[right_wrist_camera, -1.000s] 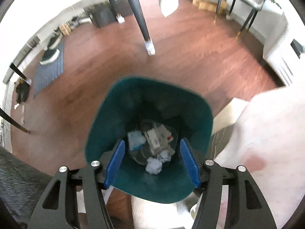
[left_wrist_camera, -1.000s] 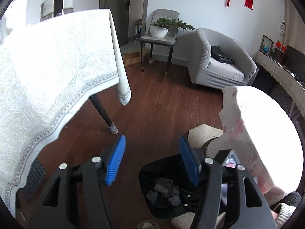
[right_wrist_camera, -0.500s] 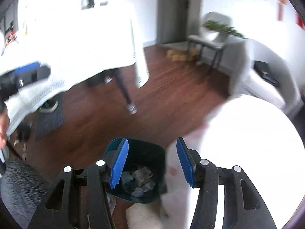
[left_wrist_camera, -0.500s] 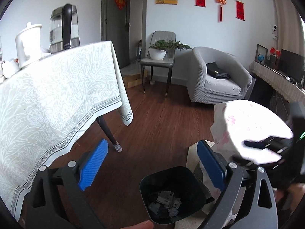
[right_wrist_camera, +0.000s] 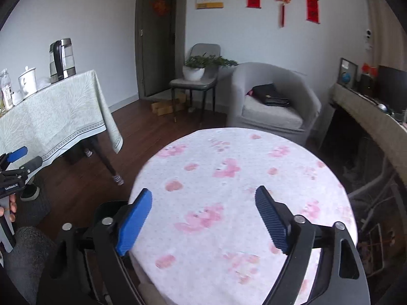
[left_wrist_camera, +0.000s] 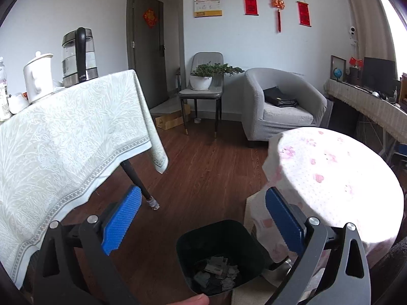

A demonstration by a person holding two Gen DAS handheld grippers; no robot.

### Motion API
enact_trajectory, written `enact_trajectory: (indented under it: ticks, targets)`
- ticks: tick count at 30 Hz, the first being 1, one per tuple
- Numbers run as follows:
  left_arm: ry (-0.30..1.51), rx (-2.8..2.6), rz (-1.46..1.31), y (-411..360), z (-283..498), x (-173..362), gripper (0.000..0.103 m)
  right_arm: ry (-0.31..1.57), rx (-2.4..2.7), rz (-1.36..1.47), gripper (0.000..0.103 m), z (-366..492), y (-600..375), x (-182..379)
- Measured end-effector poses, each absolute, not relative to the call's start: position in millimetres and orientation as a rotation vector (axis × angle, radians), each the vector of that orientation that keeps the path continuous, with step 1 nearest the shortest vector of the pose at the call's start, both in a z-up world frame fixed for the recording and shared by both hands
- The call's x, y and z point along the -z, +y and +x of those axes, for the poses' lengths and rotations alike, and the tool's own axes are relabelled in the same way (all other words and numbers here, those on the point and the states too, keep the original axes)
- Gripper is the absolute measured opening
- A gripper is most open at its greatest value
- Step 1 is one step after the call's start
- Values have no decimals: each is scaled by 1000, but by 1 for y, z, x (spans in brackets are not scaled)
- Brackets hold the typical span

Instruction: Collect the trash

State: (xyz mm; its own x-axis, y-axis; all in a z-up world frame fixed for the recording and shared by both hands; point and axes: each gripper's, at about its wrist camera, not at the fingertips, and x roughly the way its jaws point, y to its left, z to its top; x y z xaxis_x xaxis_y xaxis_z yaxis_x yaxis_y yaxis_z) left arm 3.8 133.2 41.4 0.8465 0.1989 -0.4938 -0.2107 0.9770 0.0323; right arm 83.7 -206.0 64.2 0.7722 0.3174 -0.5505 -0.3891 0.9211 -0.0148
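A black bin [left_wrist_camera: 221, 239] stands on the wood floor between two tables, with crumpled paper trash [left_wrist_camera: 218, 272] at its bottom. My left gripper [left_wrist_camera: 202, 193] hangs above and just behind the bin, its blue pads [left_wrist_camera: 122, 218] spreading wider with nothing between them. My right gripper [right_wrist_camera: 203, 194] hovers over the round table [right_wrist_camera: 241, 167] with the pink-flowered cloth; its jaws are opening and hold nothing. The bin's dark rim [right_wrist_camera: 106, 207] peeks out behind the right gripper's left finger. The left gripper's blue pad [right_wrist_camera: 16, 152] shows at that view's far left, in a hand [right_wrist_camera: 7, 206].
A table with a pale patterned cloth [left_wrist_camera: 63, 139] carries a kettle [left_wrist_camera: 80, 53] and a white pot [left_wrist_camera: 38, 76]; its dark leg [left_wrist_camera: 138, 180] stands near the bin. Farther back are a grey armchair [left_wrist_camera: 279, 106] and a chair with a potted plant [left_wrist_camera: 203, 84]. A sideboard [left_wrist_camera: 368, 101] lines the right wall.
The right gripper rose from right above the bin to over the round table, and its jaws widened. The left gripper lifted and tilted up, jaws spreading wider.
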Motion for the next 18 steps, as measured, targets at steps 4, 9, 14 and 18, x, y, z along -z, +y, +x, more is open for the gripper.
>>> enact_trajectory:
  ticks: [4,9,14,18]
  targets:
    - [519,-202,-9,117,3,-34,100,568,-327,-81,99,71,-248,-59]
    - [527,-190,32,98,4,-25,100,555,-260,-62,99,49,-286,-39]
    - [560,-190,17,89,6,-12,100,544,-251,-39,99,40,-298,-26]
    - [552,-178,8,86,4,-12,100,538,-275,-81,99,38,-291,-23]
